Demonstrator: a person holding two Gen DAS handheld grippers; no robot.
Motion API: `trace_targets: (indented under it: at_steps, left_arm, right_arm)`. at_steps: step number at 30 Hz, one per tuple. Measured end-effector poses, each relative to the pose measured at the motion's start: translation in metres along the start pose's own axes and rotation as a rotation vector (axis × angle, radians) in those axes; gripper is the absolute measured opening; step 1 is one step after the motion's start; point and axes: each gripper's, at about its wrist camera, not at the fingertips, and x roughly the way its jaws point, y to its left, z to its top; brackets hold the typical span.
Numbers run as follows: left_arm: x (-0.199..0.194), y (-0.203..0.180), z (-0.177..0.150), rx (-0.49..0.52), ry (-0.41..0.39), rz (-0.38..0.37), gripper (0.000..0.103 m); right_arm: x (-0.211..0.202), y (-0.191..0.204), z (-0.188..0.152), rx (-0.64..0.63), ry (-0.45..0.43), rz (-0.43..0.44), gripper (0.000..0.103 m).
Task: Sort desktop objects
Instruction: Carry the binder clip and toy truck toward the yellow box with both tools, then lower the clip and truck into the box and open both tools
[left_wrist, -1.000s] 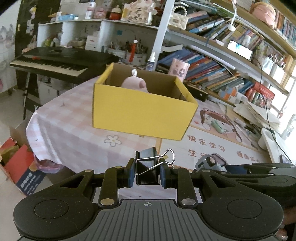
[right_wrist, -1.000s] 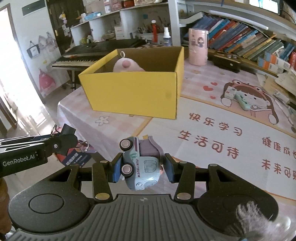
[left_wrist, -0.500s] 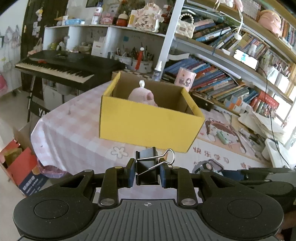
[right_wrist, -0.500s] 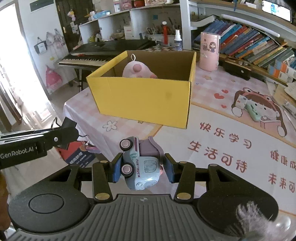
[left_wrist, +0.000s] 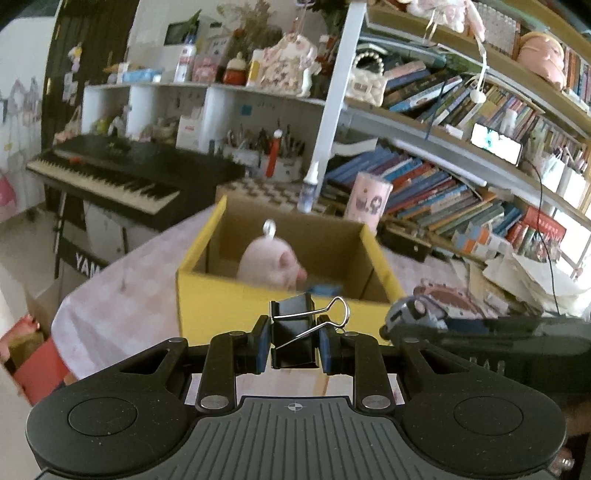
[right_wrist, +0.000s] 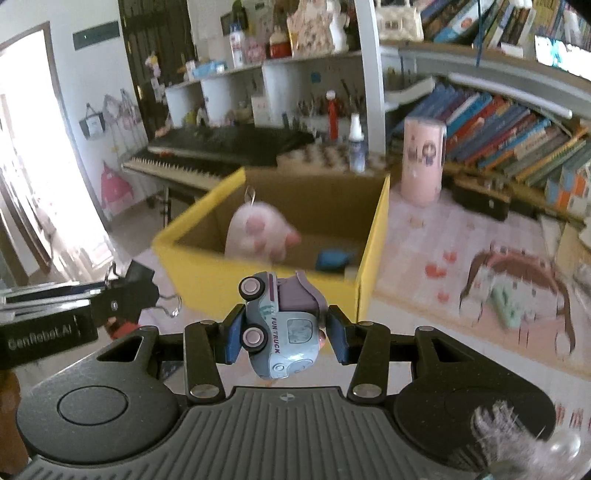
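My left gripper is shut on a black binder clip with silver wire handles. My right gripper is shut on a small pale-blue toy truck lying on its side. Both hover just in front of an open yellow cardboard box on the table. Inside the box sit a pink plush toy with a loop on top and a small blue object. The toy truck and right gripper show at the right of the left wrist view; the clip shows at the left of the right wrist view.
The table wears a pink checked cloth and a cartoon mat. A pink cylinder, a spray bottle and rows of books stand behind the box. A black keyboard stands left of the table.
Both grippers have risen and moved toward the yellow box, which now looms larger and shows its inside. The clip and the truck stay gripped.
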Motion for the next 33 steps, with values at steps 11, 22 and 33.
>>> trace_targets:
  at_steps: [11, 22, 33]
  left_arm:
    - [0.056, -0.024, 0.036, 0.04, -0.03, 0.027, 0.025]
    - [0.115, -0.049, 0.036, 0.127, 0.058, 0.042, 0.025]
    - [0.153, -0.047, 0.021, 0.156, 0.207, 0.073, 0.025]
  right_arm:
    - [0.028, -0.043, 0.062, -0.045, -0.079, 0.015, 0.043]
    - [0.067, -0.064, 0.085, -0.073, -0.06, 0.047, 0.043]
    - [0.119, -0.07, 0.086, -0.145, 0.048, 0.089, 0.043]
